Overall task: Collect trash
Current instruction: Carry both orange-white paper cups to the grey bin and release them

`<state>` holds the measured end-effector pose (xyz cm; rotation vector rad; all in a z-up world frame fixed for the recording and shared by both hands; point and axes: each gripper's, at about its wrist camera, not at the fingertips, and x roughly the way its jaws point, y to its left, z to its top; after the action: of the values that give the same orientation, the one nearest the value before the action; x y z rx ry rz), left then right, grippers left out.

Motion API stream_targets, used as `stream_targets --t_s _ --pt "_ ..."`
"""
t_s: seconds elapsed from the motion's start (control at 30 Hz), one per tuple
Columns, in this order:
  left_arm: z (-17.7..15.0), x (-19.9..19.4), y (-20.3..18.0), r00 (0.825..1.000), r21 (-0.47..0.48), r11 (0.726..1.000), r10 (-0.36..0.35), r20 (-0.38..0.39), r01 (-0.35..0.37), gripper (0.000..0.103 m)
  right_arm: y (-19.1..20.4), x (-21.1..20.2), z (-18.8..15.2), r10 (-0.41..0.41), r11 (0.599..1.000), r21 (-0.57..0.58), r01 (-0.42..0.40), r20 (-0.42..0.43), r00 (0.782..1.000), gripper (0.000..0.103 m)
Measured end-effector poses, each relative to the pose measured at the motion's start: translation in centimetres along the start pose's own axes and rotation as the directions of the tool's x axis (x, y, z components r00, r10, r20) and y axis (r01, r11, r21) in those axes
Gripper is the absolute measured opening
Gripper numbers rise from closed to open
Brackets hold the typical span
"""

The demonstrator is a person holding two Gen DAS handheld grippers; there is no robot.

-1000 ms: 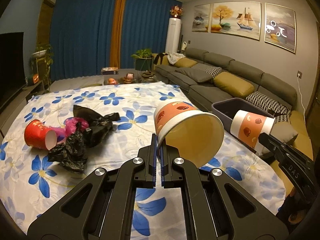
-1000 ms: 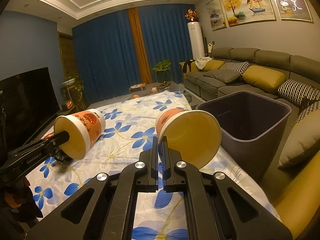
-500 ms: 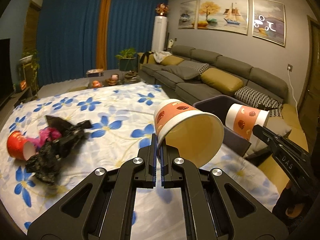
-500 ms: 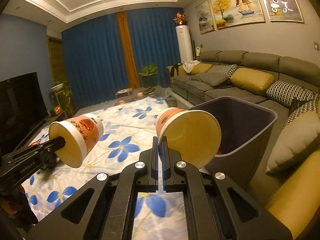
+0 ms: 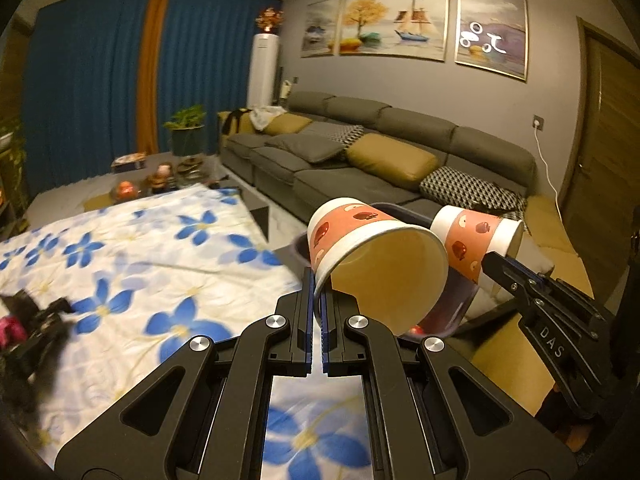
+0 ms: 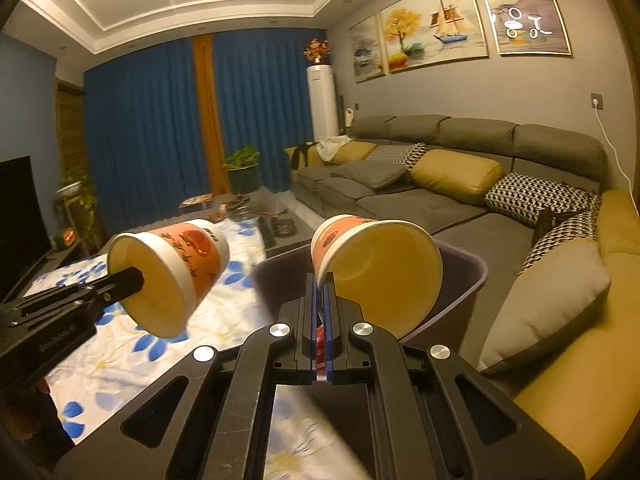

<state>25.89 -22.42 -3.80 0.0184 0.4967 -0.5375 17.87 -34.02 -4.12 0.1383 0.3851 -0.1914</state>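
**Two cups up, bin right ahead, table still messy**

Biggest thing first: the flowered tablecloth [image 5: 168, 264] spreads out to the left of the left gripper and below both tools. Off at its far left edge there's still a crumpled black bag [image 5: 28, 340] with something pink next to it, too blurred to say more. So the table isn't cleared yet, that pile is what's left as far as I can see.

Next, the dark trash bin [image 6: 460, 276]. From the right gripper [image 6: 322, 280] it sits straight ahead and just below the cup, open top facing up. There's something red down inside it, visible between the fingers, so I'd guess some trash has already gone in. From the left gripper [image 5: 318, 280] the bin is ahead and slightly to the right, mostly hidden behind the cups.

Then the cups. The right gripper is clamped on the rim of an orange paper cup [image 6: 376, 268], tipped on its side with the mouth toward the camera, hanging over the near part of the bin. The left gripper is pinching the rim of a second orange cup [image 5: 376, 260] the same way, about level with the bin's rim, at its table-side edge.

My read: both cups are about ready to drop, neither is in yet. After that, back for the bag pile.
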Motion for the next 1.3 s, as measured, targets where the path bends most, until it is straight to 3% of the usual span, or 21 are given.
stream_targets --t_s 0.47,1.3 --pt "0.1 7.1 -2.3 0.994 -0.008 0.997 -0.071 -0.088 0.071 0.002 -2.9 3.7 -0.5 -0.041 0.999 -0.008 0.041 -0.046 0.998 0.004" --pt "-0.5 10.9 -3.2 0.982 -0.016 0.994 -0.107 -0.156 0.105 0.002 -3.8 5.9 -0.7 -0.039 0.999 -0.011 0.038 -0.074 0.997 0.004"
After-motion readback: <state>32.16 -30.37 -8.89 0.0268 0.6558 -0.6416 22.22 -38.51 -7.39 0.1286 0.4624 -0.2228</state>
